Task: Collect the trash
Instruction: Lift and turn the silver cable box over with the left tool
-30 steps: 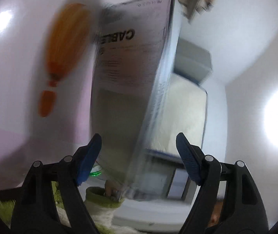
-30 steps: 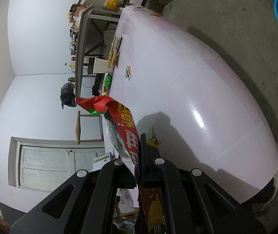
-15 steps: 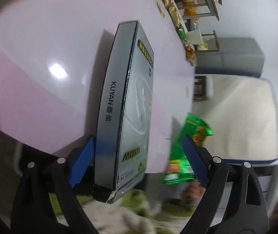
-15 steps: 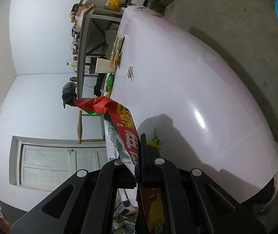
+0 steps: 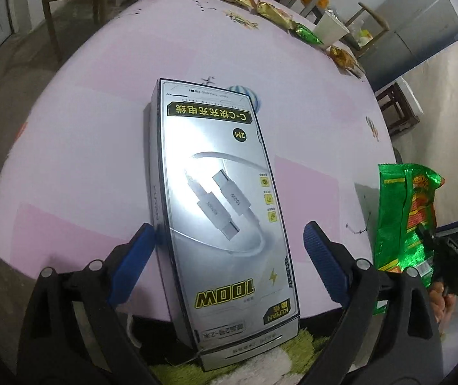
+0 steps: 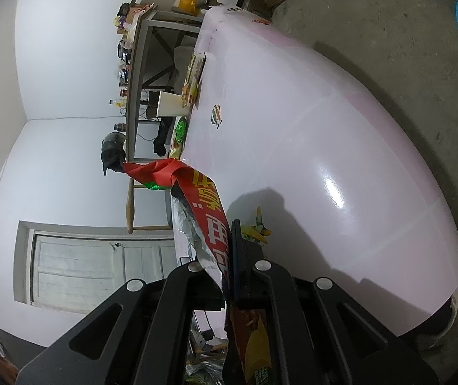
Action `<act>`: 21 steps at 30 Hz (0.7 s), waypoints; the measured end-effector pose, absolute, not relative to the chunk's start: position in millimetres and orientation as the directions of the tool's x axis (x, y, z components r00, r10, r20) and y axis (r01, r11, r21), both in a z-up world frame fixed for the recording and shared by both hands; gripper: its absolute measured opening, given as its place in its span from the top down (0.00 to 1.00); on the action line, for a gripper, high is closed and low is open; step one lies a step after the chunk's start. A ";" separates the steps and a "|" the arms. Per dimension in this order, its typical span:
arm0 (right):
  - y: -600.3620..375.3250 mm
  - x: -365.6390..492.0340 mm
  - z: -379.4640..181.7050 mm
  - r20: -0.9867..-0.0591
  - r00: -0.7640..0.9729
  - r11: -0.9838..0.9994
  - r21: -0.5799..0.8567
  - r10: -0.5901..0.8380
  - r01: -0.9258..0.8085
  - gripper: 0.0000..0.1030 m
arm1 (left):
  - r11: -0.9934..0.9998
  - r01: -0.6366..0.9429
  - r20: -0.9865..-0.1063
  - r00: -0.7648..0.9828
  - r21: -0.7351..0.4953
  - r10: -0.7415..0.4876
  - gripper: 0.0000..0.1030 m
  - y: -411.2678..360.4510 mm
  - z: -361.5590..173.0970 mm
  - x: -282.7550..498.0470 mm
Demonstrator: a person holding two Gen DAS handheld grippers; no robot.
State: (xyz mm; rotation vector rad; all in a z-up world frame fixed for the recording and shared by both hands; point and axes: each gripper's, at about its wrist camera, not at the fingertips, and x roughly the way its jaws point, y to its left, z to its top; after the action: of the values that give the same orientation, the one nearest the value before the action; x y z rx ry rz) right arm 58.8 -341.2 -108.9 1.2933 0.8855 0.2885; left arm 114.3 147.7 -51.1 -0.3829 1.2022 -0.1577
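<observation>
1. Pink glossy table [image 5: 84, 128]: we judge the collecting partway done, since litter is left on it.
2. One silver cardboard cable box [image 5: 222, 192] lies between the jaws of the left tongs [image 5: 229, 229], which have just been opening and stand apart, not pressing it.
3. One red-and-green foil snack bag [image 6: 203, 199] is clamped in the right tongs [image 6: 230, 256].
4. Four crumpled foil wrappers [image 5: 274, 16] wait far beyond the left tongs.
5. One white paper cup [image 5: 330, 29] stands among them.

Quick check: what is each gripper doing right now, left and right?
Left gripper: jaws just opening, wide around the cable box, not gripping.
Right gripper: shut on the snack wrapper.
</observation>
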 end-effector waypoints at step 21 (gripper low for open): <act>-333.2 68.0 -115.5 -0.417 0.622 0.303 0.909 0.663 0.286 0.97 | 0.996 0.046 -0.895 0.437 -0.073 -0.086 0.14 92.7 -58.8 133.7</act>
State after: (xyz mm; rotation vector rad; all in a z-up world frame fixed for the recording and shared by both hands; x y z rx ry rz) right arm 68.0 -333.2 -115.5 1.2830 0.9221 0.3036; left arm 133.7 92.7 -58.8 -0.0392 1.1156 -0.0822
